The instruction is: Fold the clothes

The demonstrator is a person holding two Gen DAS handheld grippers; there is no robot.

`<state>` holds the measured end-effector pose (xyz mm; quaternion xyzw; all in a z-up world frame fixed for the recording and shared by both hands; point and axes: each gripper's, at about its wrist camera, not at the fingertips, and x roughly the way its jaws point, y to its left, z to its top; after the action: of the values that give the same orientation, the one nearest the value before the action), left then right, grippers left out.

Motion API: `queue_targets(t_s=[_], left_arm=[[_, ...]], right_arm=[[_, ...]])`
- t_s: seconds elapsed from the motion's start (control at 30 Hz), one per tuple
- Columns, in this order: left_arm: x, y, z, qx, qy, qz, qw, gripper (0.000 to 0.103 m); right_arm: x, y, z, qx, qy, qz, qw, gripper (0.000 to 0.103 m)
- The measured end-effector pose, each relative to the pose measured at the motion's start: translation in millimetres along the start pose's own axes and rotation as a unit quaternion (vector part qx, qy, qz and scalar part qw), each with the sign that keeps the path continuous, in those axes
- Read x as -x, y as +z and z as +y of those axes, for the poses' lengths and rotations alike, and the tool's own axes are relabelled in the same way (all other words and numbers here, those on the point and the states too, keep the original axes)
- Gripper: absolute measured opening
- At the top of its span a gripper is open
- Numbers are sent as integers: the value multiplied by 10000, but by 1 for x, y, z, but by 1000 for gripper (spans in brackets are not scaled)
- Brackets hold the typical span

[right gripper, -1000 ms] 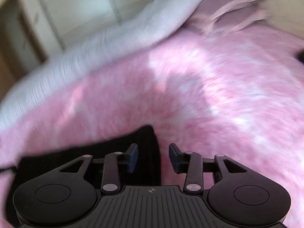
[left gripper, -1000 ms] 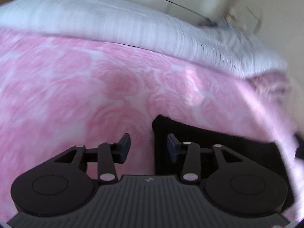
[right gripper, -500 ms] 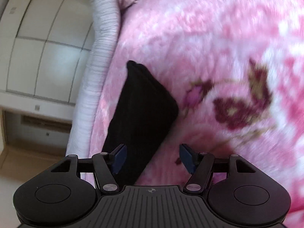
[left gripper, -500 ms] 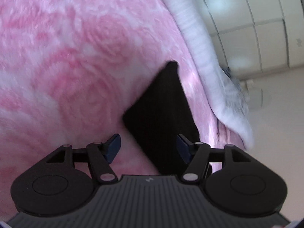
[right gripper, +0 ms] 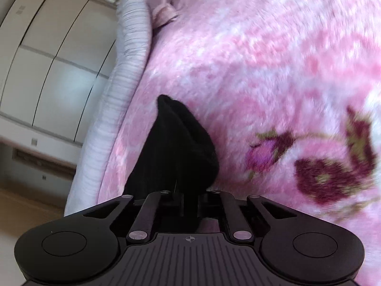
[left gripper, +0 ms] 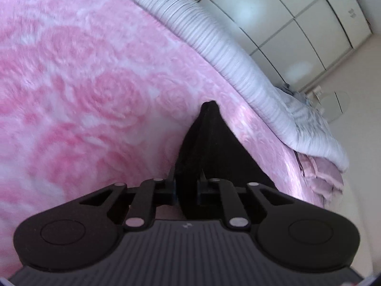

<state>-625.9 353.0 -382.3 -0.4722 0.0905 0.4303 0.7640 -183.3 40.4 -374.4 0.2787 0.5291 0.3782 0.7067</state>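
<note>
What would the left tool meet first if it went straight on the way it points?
The left tool is already shut on the black garment, having just closed; past that, probably the pink blanket, though depth is unclear.

No readable text, label, brand name or number in either view. Only marks: a small pale emblem moulded on the ribbed housing of the left gripper (left gripper: 186,191), too small to make out, and a small cross-in-circle sign on the ribbed housing of the right gripper (right gripper: 190,205). Tiny tags on the wardrobe doors (left gripper: 281,16) are illegible.
</note>
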Motion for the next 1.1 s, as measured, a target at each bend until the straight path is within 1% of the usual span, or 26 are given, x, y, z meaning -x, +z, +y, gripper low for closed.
queue_targets(t_s=[0.07, 0.23, 0.27, 0.33, 0.37, 0.4, 0.43, 0.5, 0.53, 0.57, 0.6, 0.63, 0.67, 0.73, 0.77, 0.8, 0.87, 0.9, 0.93, 0.97, 1.0, 1.03, 1.1], left_arm=[[23, -6, -1, -122, -53, 24, 9999, 11], [102, -45, 10, -475, -151, 207, 9985, 12], [113, -54, 13, -568, -119, 312, 9978, 12], [133, -71, 19, -752, -50, 534, 9957, 14], [140, -75, 23, -835, 60, 616, 9946, 16], [145, -75, 24, -919, 155, 587, 9939, 17], [151, -74, 24, -1002, 247, 546, 9932, 18], [165, -64, 16, -1288, 568, 261, 9897, 17], [172, -58, 10, -1485, 703, 93, 9864, 17], [174, -55, -1, -1722, 652, 30, 9829, 17], [175, -53, -13, -1962, 582, -22, 9788, 17], [177, -50, -24, -2201, 511, -74, 9741, 17], [169, -54, -37, -2449, 399, 62, 9687, 17], [150, -65, -63, -2904, 171, 362, 9561, 17], [139, -73, -75, -3107, 62, 505, 9491, 18], [126, -82, -86, -3295, 0, 630, 9421, 18], [106, -94, -98, -3489, 52, 698, 9345, 18], [97, -100, -104, -3582, 82, 728, 9308, 17], [86, -102, -104, -3623, 207, 749, 9288, 16], [76, -104, -103, -3659, 343, 769, 9268, 16], [66, -106, -101, -3694, 479, 789, 9247, 16], [57, -107, -97, -3775, 655, 788, 9203, 16], [49, -105, -86, -3962, 754, 569, 9133, 15]], right_arm=[[11, -3, -1, 15, -9, 90, 10000, 7], [65, -24, -26, 38, 28, 302, 9995, 8], [78, -31, -32, 76, 8, 334, 9994, 8], [102, -44, -40, 353, -55, 380, 9986, 9], [111, -51, -43, 522, -148, 395, 9977, 10], [119, -57, -45, 693, -295, 404, 9963, 11], [126, -62, -46, 885, -446, 365, 9944, 16], [141, -68, -38, 1389, -833, 61, 9868, 25], [149, -71, -32, 1653, -1045, -118, 9806, 26], [157, -74, -24, 1989, -1251, -331, 9714, 26], [162, -78, -9, 2430, -1337, -553, 9592, 26], [164, -83, 6, 2877, -1270, -723, 9465, 26], [163, -89, 21, 3268, -1119, -801, 9350, 26], [151, -105, 48, 3873, -593, -635, 9179, 26], [139, -116, 61, 4126, -326, -422, 9094, 26], [126, -129, 73, 4385, -88, -228, 8984, 26], [99, -157, 93, 4920, 257, 75, 8702, 26], [86, -170, 99, 5148, 308, 147, 8567, 25], [72, -180, 103, 5324, 322, 192, 8457, 22], [57, -188, 104, 5444, 280, 269, 8379, 22], [43, -193, 102, 5489, 161, 388, 8349, 21], [29, -195, 98, 5529, 36, 451, 8320, 21], [11, -192, 85, 5589, -157, 399, 8281, 20]])
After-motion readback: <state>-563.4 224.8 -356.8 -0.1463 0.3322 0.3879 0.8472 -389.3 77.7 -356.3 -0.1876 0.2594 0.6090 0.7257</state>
